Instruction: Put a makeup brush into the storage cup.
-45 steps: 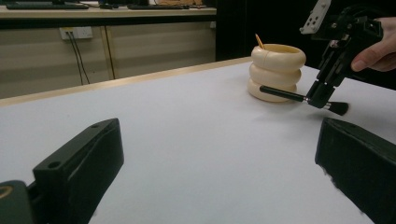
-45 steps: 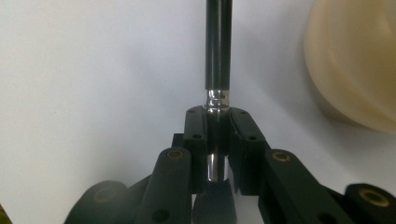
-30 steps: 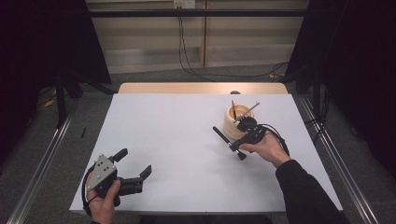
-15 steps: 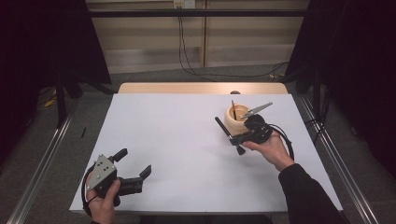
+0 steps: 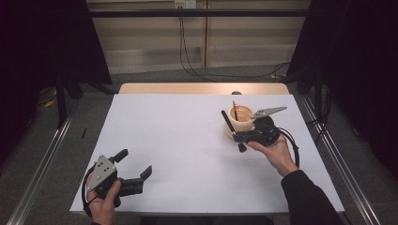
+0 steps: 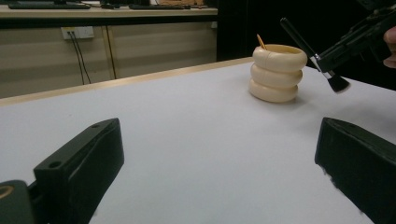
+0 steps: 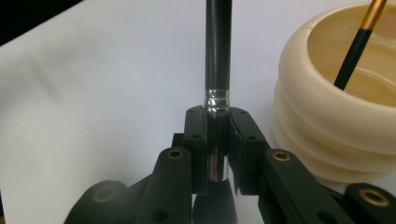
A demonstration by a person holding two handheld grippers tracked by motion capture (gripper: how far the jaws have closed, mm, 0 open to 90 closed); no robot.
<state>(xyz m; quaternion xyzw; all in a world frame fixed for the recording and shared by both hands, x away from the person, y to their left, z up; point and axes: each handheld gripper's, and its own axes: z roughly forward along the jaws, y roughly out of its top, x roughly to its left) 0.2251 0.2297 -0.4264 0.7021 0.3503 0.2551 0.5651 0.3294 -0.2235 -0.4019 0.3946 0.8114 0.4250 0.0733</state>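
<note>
Raised and carried toward the cream ribbed holder at right of centre, the black brush is clamped at its ferrule by the right gripper. Open jaws are kept by the left gripper, lower left on the desk.

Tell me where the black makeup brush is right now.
The black brush is clamped in the right gripper on the table's right side in the high view, held just left of the cream ribbed cup.

A white table stands before a beige panelled wall, dark curtains flanking it.
</note>
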